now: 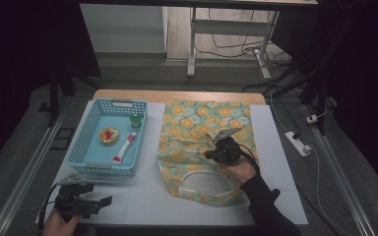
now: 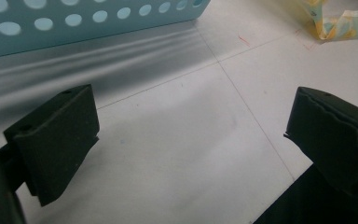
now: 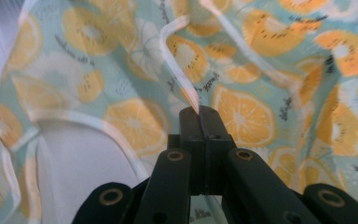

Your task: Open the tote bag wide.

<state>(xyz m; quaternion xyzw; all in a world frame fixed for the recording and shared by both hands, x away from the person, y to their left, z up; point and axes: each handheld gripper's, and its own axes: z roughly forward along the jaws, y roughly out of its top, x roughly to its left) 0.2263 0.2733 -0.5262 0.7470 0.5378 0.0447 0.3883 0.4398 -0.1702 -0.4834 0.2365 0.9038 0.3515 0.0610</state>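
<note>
At the desk's near-left corner the left tool (image 1: 86, 199) hovers low with its jaws wide apart and nothing between them, just in front of the blue basket (image 1: 81, 142) that holds a small tin, a tube and a green bottle. Right of the basket, at mid-desk, the orange-print cloth (image 1: 197, 123) lies partly bunched. The right tool (image 3: 200, 116) is clamped on its white-piped edge, forearm reaching in from the near edge; the fold probably goes best lifted slowly and evenly.
</note>
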